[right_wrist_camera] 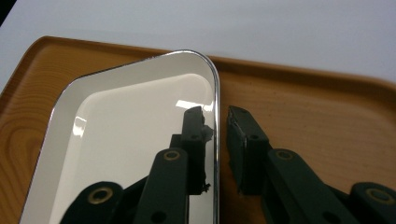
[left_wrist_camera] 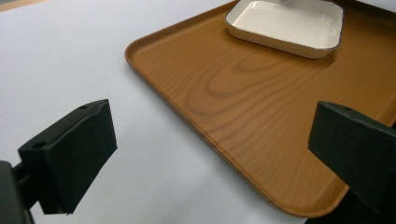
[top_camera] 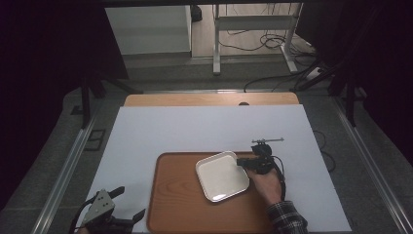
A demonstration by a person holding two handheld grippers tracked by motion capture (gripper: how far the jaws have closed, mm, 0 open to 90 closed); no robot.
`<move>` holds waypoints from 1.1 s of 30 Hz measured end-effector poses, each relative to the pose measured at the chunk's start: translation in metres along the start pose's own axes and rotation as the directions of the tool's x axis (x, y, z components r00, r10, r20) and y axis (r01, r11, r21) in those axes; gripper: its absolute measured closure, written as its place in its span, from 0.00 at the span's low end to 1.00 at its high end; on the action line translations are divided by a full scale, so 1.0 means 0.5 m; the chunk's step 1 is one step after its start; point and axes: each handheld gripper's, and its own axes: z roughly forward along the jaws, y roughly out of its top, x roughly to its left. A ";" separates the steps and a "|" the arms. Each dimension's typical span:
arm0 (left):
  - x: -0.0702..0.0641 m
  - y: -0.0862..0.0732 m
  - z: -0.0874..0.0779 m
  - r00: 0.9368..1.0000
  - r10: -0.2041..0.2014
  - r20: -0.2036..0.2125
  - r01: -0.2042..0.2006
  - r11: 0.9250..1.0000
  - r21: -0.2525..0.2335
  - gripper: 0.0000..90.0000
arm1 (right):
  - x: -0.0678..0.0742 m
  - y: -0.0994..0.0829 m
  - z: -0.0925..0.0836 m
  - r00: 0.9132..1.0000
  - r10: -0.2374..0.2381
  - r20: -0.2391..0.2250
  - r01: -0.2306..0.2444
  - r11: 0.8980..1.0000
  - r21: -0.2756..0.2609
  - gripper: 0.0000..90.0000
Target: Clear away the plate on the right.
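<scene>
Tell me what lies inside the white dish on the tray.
The white dish looks bare and glossy inside. One jaw of the right hand-held gripper reaches in over its rim, hiding a strip of the bottom. It rests on the wooden tray.

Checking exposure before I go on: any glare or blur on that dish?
Right gripper view: bright glare patches on the glossy square white dish, near jaws soft. Left gripper view: black jaws blurred, brown wooden tray sharp. High view: dim, dark surroundings.

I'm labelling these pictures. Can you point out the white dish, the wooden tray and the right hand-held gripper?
white dish (top_camera: 221,176), high view, middle of its inside.
wooden tray (left_wrist_camera: 224,88), left gripper view, bare floor.
right hand-held gripper (right_wrist_camera: 221,122), right gripper view, between its fingertips at the dish rim.
</scene>
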 end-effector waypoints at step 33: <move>-0.003 0.000 0.000 1.000 0.011 -0.002 -0.011 1.000 -0.002 0.01 | 0.140 -0.146 -0.094 0.896 -0.420 -0.146 0.429 0.902 0.039 0.99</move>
